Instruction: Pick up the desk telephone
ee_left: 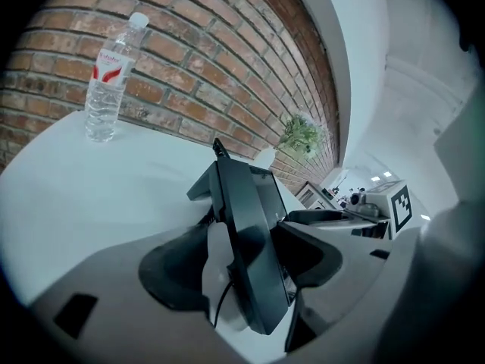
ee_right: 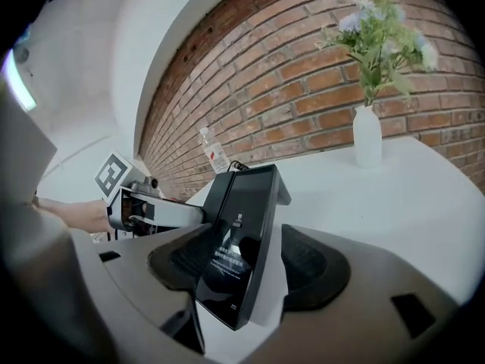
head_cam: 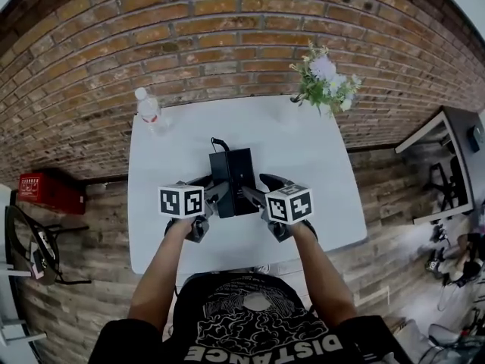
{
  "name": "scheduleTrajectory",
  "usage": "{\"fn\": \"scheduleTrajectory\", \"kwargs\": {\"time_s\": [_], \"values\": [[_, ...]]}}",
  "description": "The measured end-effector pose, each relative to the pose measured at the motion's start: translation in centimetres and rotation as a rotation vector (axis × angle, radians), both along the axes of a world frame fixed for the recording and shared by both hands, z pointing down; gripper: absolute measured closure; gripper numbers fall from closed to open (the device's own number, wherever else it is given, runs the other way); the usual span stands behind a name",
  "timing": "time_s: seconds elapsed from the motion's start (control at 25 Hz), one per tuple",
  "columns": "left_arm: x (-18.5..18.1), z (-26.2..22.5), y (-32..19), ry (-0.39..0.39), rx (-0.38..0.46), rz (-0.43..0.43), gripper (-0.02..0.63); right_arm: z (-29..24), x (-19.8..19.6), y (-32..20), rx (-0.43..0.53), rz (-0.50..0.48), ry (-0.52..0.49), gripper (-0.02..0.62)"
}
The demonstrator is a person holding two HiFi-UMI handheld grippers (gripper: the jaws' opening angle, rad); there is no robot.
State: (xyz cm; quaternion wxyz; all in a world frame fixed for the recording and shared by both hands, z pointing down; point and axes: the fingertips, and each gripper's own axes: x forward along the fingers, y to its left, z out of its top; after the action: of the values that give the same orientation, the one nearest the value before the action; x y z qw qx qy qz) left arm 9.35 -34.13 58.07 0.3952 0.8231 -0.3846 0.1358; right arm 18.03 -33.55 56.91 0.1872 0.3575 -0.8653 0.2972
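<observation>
The black desk telephone (head_cam: 233,174) stands near the middle of the white table (head_cam: 311,173), screen side facing right and a black cable at its back. My left gripper (head_cam: 215,197) is shut on its left edge and my right gripper (head_cam: 255,196) on its right edge. In the left gripper view the telephone (ee_left: 250,233) stands tilted on edge between the jaws of the left gripper (ee_left: 246,262). The right gripper view shows its dark screen (ee_right: 239,233) clamped in the right gripper (ee_right: 246,270). Whether the telephone rests on the table, I cannot tell.
A clear water bottle (head_cam: 149,111) stands at the table's far left. A white vase of flowers (head_cam: 326,82) sits at the far right corner. A brick wall runs behind. A red box (head_cam: 49,192) and a chair (head_cam: 30,252) are on the floor at left.
</observation>
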Motion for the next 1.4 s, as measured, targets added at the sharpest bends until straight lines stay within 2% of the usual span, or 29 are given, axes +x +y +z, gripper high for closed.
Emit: {"fn": "scheduleTrajectory", "kwargs": {"time_s": [0.32,0.6,1.0,1.4], "values": [[0.8,1.7,-0.1,0.046,-0.064,-0.004,0.337,2.4,-1.4,-0.1,-0.105,-0.057,-0.060,0.334],[1.4,1.9,-0.4,0.107,-0.105,-0.017,0.338,3.3,-2.0,0.1,-0.139,-0.089,-0.060,0.334],[2.8,1.5,-0.9,0.145,-0.094,-0.006,0.364,3.5,-2.0,0.0,-0.165,-0.053,-0.130,0.331],[2.7,1.4,-0.8,0.148,-0.100,-0.037,0.374,3.4,-2.0,0.1,-0.179,-0.021,-0.144,0.336]]}}
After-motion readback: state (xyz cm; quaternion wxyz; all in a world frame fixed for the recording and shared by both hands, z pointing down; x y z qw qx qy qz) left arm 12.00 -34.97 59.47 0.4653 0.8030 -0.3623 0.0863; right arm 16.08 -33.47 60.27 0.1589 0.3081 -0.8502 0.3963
